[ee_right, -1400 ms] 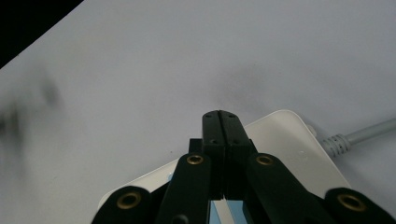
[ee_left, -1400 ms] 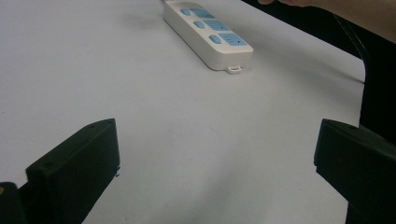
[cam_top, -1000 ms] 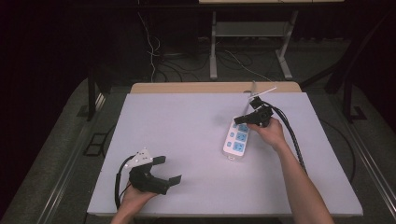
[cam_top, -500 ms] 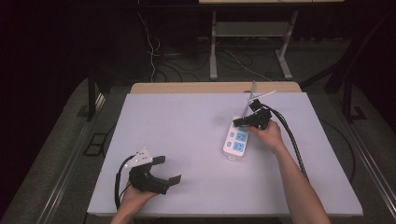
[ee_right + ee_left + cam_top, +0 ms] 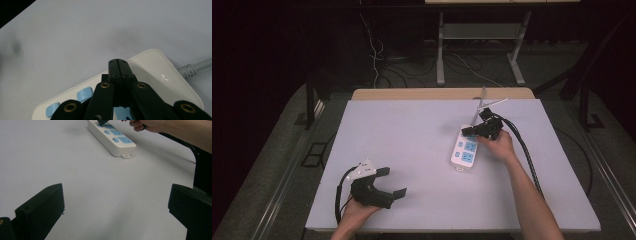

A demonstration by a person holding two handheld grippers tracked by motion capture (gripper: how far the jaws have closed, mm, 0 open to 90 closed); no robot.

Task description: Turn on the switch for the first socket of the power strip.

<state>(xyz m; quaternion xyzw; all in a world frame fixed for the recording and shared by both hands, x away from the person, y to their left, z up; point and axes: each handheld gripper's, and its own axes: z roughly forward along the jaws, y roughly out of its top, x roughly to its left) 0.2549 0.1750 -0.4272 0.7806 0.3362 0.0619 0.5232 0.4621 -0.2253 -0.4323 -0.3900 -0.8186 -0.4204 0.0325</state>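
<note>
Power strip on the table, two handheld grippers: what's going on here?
A person works at a white table with a gripper in each hand. The right gripper, jaws closed together, is poised over the cord end of the white power strip, above its blue buttons; contact can't be confirmed. The left gripper rests near the table's front edge with its jaws wide open, holding nothing, well apart from the strip.

Power strip [image 5: 155, 75] partly behind closed tongs [image 5: 118, 65].
</note>
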